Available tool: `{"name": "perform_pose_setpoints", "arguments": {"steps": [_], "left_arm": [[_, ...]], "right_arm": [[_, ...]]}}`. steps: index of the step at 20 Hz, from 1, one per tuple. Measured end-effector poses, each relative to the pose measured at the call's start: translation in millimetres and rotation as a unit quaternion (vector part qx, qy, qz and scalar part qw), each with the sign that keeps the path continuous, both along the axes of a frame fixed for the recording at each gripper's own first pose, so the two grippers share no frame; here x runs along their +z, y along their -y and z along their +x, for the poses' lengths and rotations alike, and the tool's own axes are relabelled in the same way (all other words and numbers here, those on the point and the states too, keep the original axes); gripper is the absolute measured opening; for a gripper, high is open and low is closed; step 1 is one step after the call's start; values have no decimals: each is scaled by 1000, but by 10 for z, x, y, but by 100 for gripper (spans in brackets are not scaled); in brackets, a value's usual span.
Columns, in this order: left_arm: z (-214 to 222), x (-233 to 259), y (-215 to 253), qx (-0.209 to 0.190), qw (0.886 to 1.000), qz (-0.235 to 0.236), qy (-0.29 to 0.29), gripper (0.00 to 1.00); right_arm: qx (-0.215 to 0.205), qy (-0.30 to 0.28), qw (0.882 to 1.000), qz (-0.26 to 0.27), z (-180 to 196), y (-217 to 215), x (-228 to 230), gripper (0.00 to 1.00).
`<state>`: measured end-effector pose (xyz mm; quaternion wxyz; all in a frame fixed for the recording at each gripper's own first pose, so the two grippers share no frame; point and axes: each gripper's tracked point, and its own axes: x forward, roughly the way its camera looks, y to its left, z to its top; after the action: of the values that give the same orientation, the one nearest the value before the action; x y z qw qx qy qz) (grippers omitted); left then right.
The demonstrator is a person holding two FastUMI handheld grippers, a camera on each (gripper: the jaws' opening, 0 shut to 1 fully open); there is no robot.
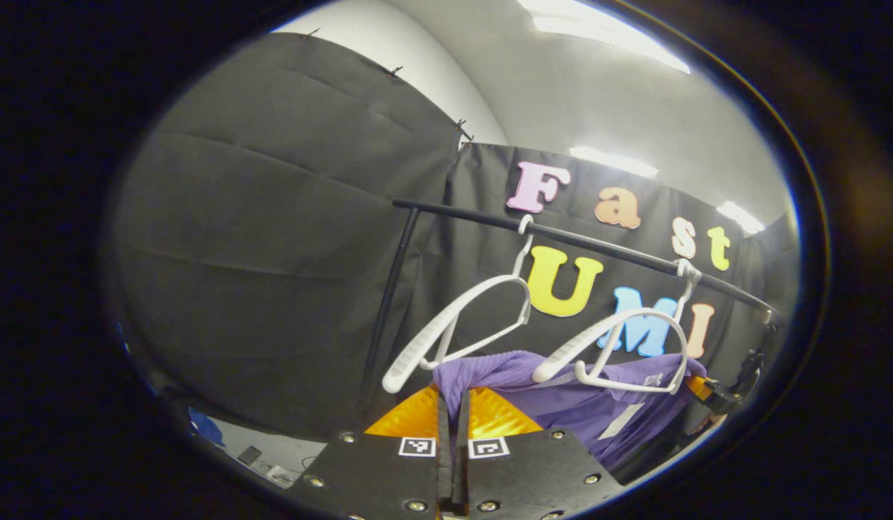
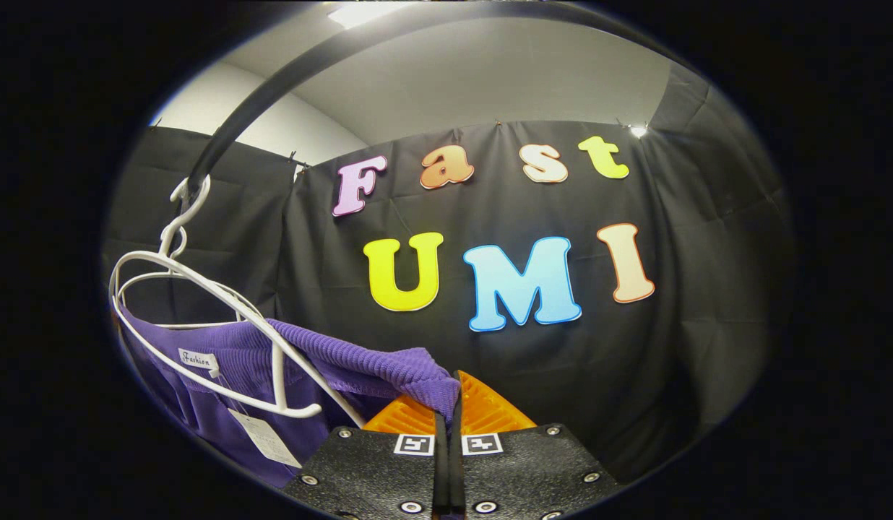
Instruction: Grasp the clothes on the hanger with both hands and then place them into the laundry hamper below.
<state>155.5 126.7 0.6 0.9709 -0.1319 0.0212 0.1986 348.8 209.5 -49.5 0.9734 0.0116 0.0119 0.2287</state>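
A purple garment (image 1: 562,393) hangs below two white hangers (image 1: 620,347) on a black rail (image 1: 598,245). In the left gripper view my left gripper (image 1: 454,404) is shut on one top edge of the purple cloth, just under the left hanger (image 1: 454,325). Far right in that view the other gripper (image 1: 714,393) holds the garment's opposite end. In the right gripper view my right gripper (image 2: 446,404) is shut on a fold of the purple garment (image 2: 360,365), right of a white hanger (image 2: 222,318) on the rail (image 2: 273,87). A label and a tag (image 2: 262,437) hang from the cloth.
Black cloth walls (image 1: 273,238) enclose the booth on the back and the left. The rail's upright post (image 1: 389,296) stands left of the hangers. A strip of floor with small items (image 1: 259,455) shows at the lower left.
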Motion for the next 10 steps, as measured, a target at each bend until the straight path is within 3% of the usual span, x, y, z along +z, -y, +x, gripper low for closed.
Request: {"name": "perform_pose_setpoints", "arguments": {"steps": [5, 6, 9, 10], "left_arm": [[85, -346, 291, -16, 999, 0, -36, 6], [86, -418, 329, -17, 999, -3, -42, 1], [88, -589, 479, -18, 998, -12, -54, 1], [86, -652, 515, -17, 998, -13, -58, 6]], "right_arm": [[-23, -29, 999, -6, 90, 215, -254, 0], [-25, -34, 999, -10, 100, 266, -315, 0], [-27, -42, 998, -27, 88, 405, -495, 0], [-27, -42, 998, -34, 71, 444, -557, 0]]}}
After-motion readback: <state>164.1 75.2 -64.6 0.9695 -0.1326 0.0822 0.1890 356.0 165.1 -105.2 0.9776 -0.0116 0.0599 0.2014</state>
